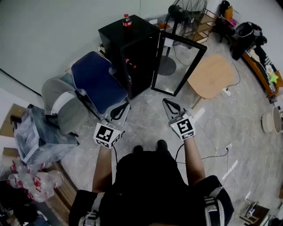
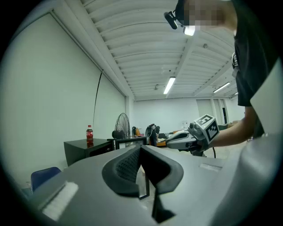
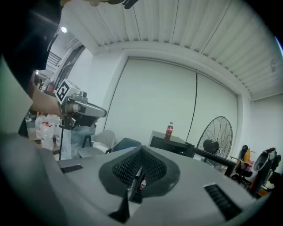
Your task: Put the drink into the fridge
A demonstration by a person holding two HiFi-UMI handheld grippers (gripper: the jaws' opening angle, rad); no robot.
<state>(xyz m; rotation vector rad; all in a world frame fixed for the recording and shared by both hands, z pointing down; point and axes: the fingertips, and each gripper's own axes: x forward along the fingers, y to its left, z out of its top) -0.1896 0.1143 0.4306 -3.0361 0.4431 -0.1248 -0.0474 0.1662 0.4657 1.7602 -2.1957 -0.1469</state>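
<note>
A cola bottle (image 1: 127, 20) with a red label stands upright on top of the black mini fridge (image 1: 119, 42). The fridge's glass door (image 1: 177, 64) is swung open. Something red (image 1: 131, 66) shows inside the fridge. My left gripper (image 1: 118, 111) and right gripper (image 1: 170, 106) hover over the floor in front of the fridge, both shut and empty. In the left gripper view the bottle (image 2: 89, 133) is far off to the left, beyond the shut gripper (image 2: 140, 154). The right gripper view has the bottle (image 3: 169, 130) ahead, above its shut gripper (image 3: 140, 164).
A blue chair (image 1: 98, 81) and a grey chair (image 1: 66, 103) stand left of the fridge. A floor fan (image 1: 185, 13) is behind the door. A round wooden tabletop (image 1: 212, 75) lies to the right. Bags of plastic bottles (image 1: 31, 178) sit at the left. Cables (image 1: 221, 152) cross the floor.
</note>
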